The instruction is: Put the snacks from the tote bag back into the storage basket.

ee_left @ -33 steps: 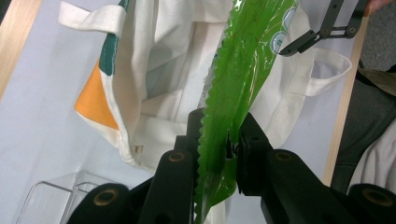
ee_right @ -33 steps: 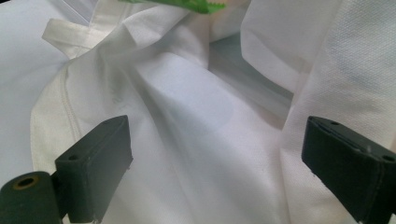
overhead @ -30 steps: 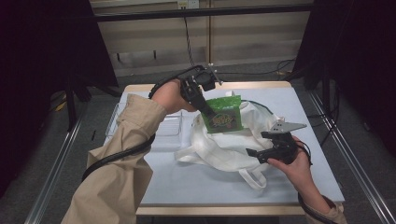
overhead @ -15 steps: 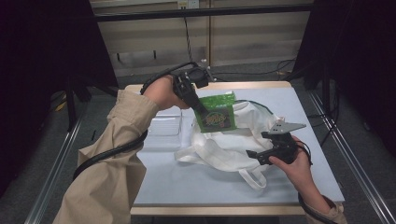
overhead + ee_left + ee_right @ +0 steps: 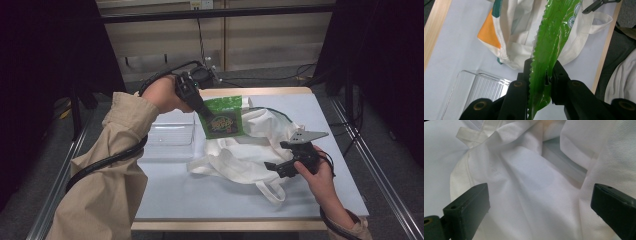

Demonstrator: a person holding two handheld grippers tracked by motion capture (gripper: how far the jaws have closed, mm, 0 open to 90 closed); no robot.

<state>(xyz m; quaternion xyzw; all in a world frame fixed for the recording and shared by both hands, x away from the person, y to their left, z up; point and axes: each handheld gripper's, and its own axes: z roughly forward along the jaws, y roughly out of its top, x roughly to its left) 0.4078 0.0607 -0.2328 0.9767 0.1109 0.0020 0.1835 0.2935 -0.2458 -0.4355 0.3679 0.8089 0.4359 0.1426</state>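
Lifted leftward since a second ago, the green packet hangs above the white bag, pinched at its crinkly edge by the left gripper. Light and slippery, it needs that seam hold. The right gripper, just opened wide, hovers over the bag's cloth.

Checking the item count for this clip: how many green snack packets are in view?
1. The green packet hangs from the left gripper above the white tote bag; the bag's folds may hide more.

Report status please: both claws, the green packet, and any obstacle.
Left claw shut on green packet, held above white bag. Right claw open at bag cloth. Nothing blocking.
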